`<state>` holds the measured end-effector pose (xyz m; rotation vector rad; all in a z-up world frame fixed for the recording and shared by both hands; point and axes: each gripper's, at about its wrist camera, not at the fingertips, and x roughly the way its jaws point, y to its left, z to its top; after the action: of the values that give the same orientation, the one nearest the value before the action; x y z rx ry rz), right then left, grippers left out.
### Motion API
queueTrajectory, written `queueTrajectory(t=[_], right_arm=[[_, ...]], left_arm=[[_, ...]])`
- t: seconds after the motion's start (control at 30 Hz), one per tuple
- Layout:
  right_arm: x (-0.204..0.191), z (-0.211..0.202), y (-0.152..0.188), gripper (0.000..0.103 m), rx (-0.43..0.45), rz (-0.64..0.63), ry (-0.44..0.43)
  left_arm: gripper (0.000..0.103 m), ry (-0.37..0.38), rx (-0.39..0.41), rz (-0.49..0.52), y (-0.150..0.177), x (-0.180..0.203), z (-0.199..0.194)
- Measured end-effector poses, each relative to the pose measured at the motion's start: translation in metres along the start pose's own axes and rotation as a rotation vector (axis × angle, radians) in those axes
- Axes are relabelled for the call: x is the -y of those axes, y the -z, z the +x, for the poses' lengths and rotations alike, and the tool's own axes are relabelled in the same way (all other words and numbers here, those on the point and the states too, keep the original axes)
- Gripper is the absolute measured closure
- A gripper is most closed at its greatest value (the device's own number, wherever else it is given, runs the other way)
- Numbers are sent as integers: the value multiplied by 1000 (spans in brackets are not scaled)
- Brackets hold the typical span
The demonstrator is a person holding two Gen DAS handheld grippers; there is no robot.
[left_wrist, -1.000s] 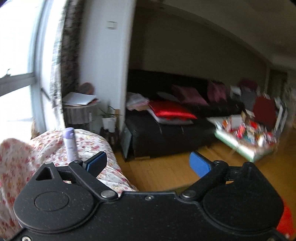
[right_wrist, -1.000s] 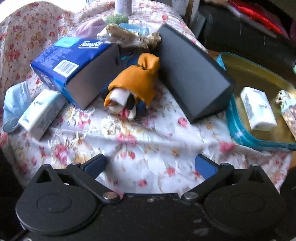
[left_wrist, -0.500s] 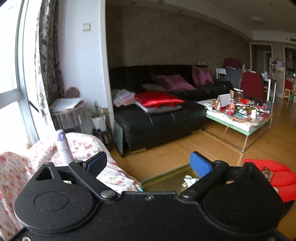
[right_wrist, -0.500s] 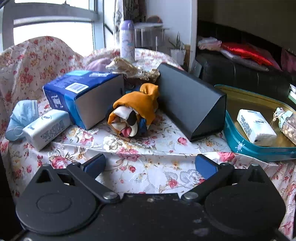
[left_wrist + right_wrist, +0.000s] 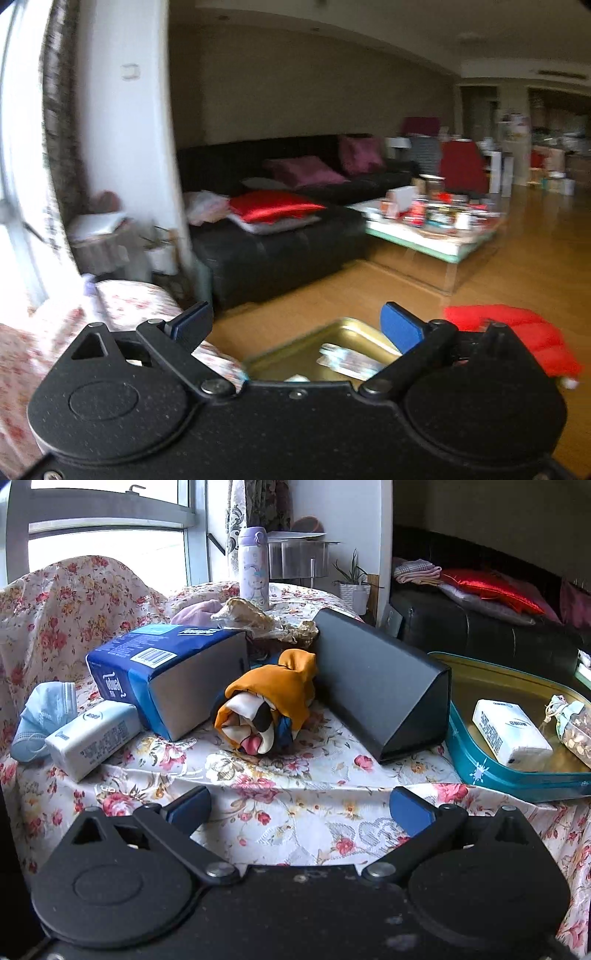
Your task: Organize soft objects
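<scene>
The right gripper (image 5: 299, 805) is spread wide with nothing between its blue pads, held low before the flowered tablecloth (image 5: 295, 775), and just beyond it a rolled orange scarf (image 5: 269, 701) lies between a blue tissue pack (image 5: 166, 672) and a dark wedge-shaped box (image 5: 376, 683). To the right a teal tin (image 5: 517, 779) holds a white tissue packet (image 5: 511, 733). The left gripper (image 5: 295, 325) is likewise wide apart and empty above the tin (image 5: 295, 354), facing a black sofa (image 5: 277, 251).

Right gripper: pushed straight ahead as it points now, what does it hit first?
Probably the orange scarf bundle, lying on the floral cloth roughly centred ahead of the open right gripper. Depth is unclear.
</scene>
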<state>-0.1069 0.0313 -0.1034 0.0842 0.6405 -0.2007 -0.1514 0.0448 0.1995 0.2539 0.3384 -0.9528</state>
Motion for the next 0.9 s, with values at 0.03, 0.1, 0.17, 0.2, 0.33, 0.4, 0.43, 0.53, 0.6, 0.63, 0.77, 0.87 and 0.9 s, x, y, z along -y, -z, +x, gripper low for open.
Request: queueTrajectory(t=[0.03, 0.1, 0.17, 0.2, 0.33, 0.4, 0.43, 0.53, 0.6, 0.63, 0.77, 0.87, 0.9], right_arm=[[0, 0, 0, 0, 1, -1, 1], [0, 0, 0, 0, 0, 2, -1], [0, 0, 0, 0, 0, 2, -1], [0, 0, 0, 0, 0, 1, -1], [1, 1, 0, 0, 0, 3, -2], [1, 1, 0, 0, 0, 3, -2], [1, 1, 0, 0, 0, 3, -2], [1, 1, 0, 0, 1, 3, -2], [1, 1, 0, 0, 0, 3, -2], [1, 1, 0, 0, 1, 4, -2], [1, 1, 0, 0, 1, 4, -2], [1, 1, 0, 0, 1, 3, -1], [1, 1, 0, 0, 1, 3, -2]], left_arm=[[8, 34, -1, -7, 0, -1, -5], [8, 65, 13, -42, -2, -8, -18], [8, 49, 39, -92, -6, -23, -30], [8, 32, 48, -118, -9, -33, -35], [8, -78, 77, -238, -14, -78, -49], [8, -147, 94, -290, -15, -103, -55], [8, -191, 103, -310, -14, -116, -58], [8, -313, 130, -344, -14, -143, -66], [8, -371, 147, -350, -11, -152, -69], [8, -397, 154, -353, -12, -157, -71], [7, -443, 162, -379, -7, -173, -76], [7, -407, 146, -439, -3, -187, -80], [7, -389, 144, -459, -2, -192, -82]])
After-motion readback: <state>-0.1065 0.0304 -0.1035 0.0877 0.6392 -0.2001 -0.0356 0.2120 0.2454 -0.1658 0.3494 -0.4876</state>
